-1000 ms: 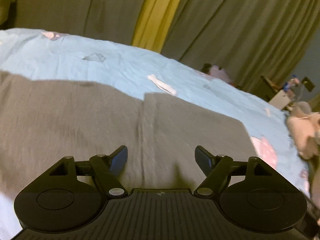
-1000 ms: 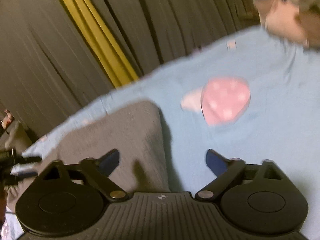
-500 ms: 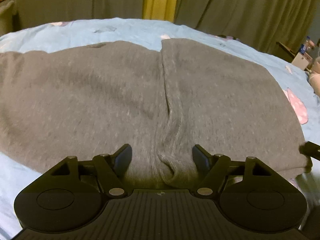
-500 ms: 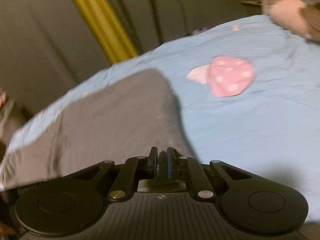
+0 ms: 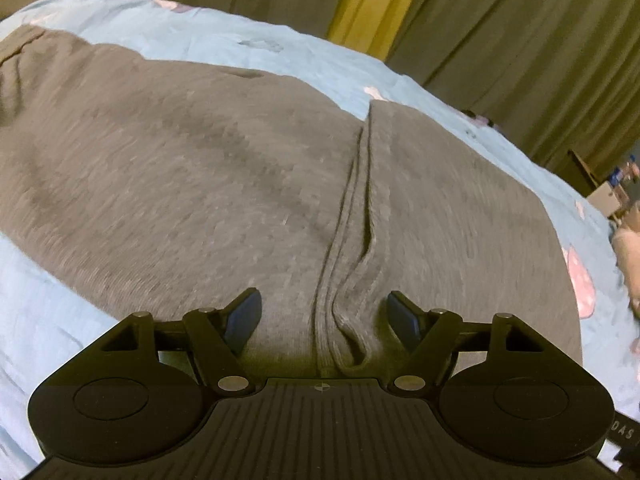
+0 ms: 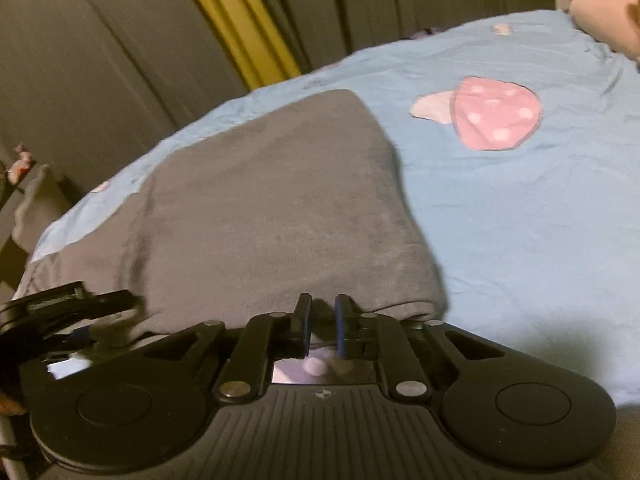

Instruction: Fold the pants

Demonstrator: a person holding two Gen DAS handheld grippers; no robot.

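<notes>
Dark curtains with one yellow strip hang behind the bed (image 5: 280, 52), whose light blue sheet carries a pink spotted mushroom print (image 6: 496, 114). Grey pants (image 5: 200, 184) lie spread flat across that sheet, the two legs side by side with a raised ridge of cloth bunched along the seam between them. A second ago both my grippers were spread; half a second ago my right gripper (image 6: 322, 330) had drawn its fingers nearly together at the near corner of the pants, and they remain so now, with a narrow gap in which I judge the hem to be pinched, though the cloth between them is hard to make out. My left gripper (image 5: 324, 312) stays spread wide, its fingers straddling the bunched seam at the near edge without gripping it. So one corner seems secured and the other grasp is not yet made; I judge that closing the left comes next before any fold. Only the letters "DAS" (image 5: 624, 433) are readable, on something at the left view's lower right edge.
</notes>
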